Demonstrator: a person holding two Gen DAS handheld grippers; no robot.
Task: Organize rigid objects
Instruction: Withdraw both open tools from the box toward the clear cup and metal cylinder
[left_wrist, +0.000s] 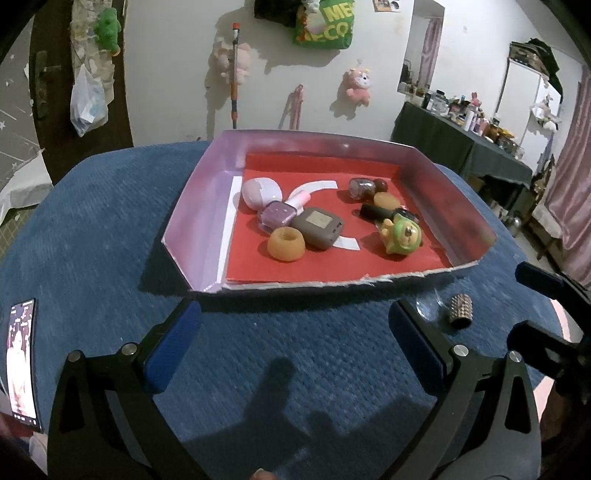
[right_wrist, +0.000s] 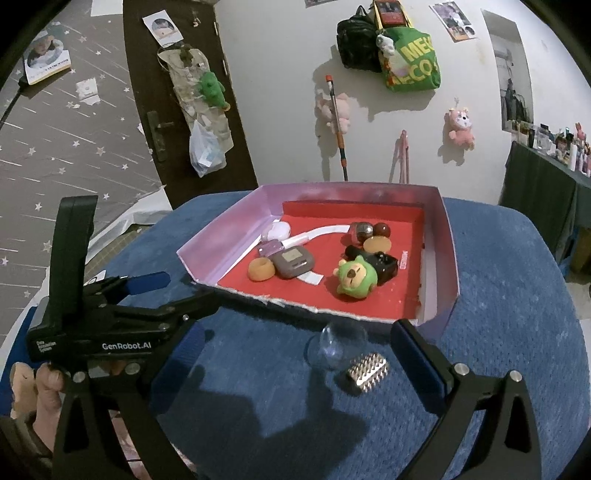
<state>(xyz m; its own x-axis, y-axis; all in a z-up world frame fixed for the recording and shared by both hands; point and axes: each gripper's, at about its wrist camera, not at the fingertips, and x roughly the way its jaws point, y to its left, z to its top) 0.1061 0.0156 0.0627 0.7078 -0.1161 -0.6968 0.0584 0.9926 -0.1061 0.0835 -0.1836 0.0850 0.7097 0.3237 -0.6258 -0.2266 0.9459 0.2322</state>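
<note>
A pink-walled tray (left_wrist: 207, 173) (right_wrist: 448, 236) with a red floor stands on the blue cloth. It holds several small objects: an orange ring (left_wrist: 286, 243) (right_wrist: 261, 268), a grey-brown device (left_wrist: 318, 226) (right_wrist: 293, 261), a green bear toy (left_wrist: 402, 234) (right_wrist: 355, 278), a purple bottle (left_wrist: 279, 215) and dark stones (left_wrist: 362, 187). A clear bulb with a studded metal cap (left_wrist: 460, 311) (right_wrist: 366, 373) lies on the cloth in front of the tray. My left gripper (left_wrist: 295, 343) is open and empty before the tray. My right gripper (right_wrist: 295, 363) is open, with the bulb between its fingers.
A phone (left_wrist: 22, 363) lies on the cloth at the far left. The left gripper's body (right_wrist: 110, 317) shows at the left of the right wrist view. A dark table (left_wrist: 461, 147) with clutter stands at the back right, and toys hang on the wall.
</note>
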